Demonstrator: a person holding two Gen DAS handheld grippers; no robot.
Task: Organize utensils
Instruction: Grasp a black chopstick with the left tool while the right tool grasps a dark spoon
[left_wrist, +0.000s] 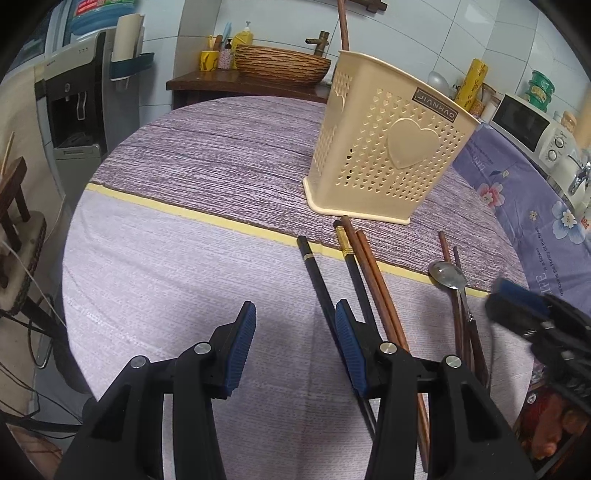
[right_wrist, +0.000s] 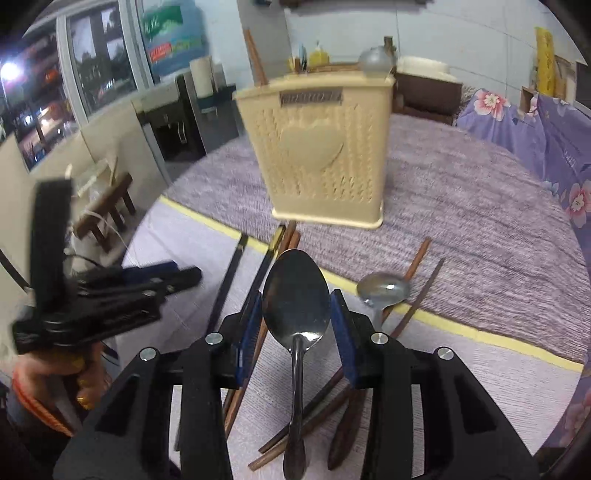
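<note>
My right gripper (right_wrist: 296, 325) is shut on the bowl of a steel spoon (right_wrist: 295, 295), held off the table with its handle pointing back toward me. A second spoon (right_wrist: 384, 288) (left_wrist: 447, 275) lies on the cloth beside two brown chopsticks (right_wrist: 417, 258). Behind them stands the beige perforated utensil holder (left_wrist: 388, 147) (right_wrist: 317, 155) with one brown stick (left_wrist: 343, 26) upright in it. My left gripper (left_wrist: 295, 332) is open over bare cloth, with nothing between its pads. Black chopsticks (left_wrist: 317, 273) and brown chopsticks (left_wrist: 373, 266) lie just to its right. The right gripper (left_wrist: 517, 302) appears blurred at the right edge.
The round table carries a purple striped cloth (left_wrist: 184, 258) with a yellow band. A floral cloth (left_wrist: 517, 192) and a microwave (left_wrist: 532, 125) lie to the right. A water dispenser (left_wrist: 70, 103) stands at the left, a woven basket (left_wrist: 282, 64) behind.
</note>
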